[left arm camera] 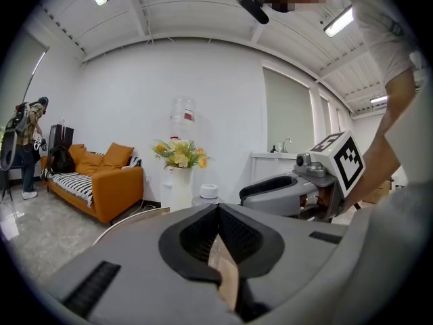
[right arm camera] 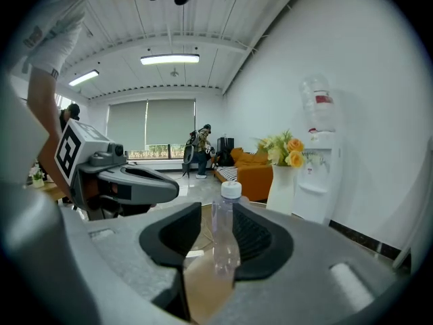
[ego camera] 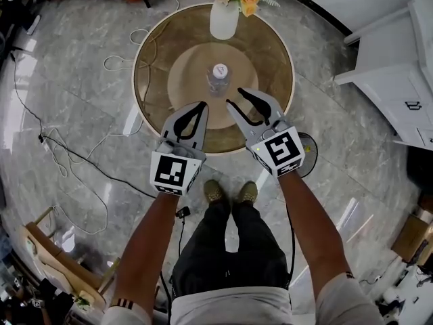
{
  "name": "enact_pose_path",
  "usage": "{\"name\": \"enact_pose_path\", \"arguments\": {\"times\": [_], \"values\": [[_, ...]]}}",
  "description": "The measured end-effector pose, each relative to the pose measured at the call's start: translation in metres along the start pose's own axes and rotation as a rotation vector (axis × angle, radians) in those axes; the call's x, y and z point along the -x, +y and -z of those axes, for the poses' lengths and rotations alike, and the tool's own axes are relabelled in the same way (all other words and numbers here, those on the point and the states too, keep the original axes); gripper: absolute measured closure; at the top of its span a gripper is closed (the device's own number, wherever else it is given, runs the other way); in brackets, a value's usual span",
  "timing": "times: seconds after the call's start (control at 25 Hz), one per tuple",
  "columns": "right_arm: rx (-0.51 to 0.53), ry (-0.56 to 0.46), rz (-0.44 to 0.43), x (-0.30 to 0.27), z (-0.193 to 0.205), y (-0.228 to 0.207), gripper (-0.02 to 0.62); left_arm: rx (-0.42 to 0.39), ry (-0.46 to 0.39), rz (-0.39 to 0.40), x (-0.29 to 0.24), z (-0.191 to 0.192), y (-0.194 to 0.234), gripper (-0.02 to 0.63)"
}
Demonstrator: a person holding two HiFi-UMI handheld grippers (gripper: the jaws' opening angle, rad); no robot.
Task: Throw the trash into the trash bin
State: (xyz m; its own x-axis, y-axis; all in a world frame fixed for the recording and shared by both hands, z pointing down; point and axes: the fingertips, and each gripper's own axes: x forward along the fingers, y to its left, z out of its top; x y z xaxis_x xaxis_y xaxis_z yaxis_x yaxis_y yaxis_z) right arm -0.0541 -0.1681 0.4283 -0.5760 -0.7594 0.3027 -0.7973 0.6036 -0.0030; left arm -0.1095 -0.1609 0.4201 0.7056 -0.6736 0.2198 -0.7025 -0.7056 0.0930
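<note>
Round wooden table [ego camera: 269,54], clear bottle [ego camera: 218,83], white cap [ego camera: 220,70]

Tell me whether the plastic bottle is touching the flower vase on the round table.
Apart. The head view shows a bare stretch of table between the bottle, standing at the centre, and the vase near the far rim.

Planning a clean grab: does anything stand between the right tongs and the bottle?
Nothing visible does. The bottle stands alone on the table, straight ahead of the open right tongs; the vase sits beyond it.
</note>
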Motion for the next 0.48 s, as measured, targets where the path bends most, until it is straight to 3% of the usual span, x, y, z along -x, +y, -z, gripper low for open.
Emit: {"name": "enact_pose_path", "arguments": {"times": [0.32, 0.48], "values": [[-0.040, 0.040, 0.015, -0.028, 0.022, -0.013, 0.311, 0.014, 0.008, 0.022, -0.011, 0.007, 0.011, 0.606], [-0.043, 0.059, 0.001, -0.046, 0.033, -0.011, 0.279, 0.010, 0.016, 0.025, -0.013, 0.012, 0.019, 0.606]]}}
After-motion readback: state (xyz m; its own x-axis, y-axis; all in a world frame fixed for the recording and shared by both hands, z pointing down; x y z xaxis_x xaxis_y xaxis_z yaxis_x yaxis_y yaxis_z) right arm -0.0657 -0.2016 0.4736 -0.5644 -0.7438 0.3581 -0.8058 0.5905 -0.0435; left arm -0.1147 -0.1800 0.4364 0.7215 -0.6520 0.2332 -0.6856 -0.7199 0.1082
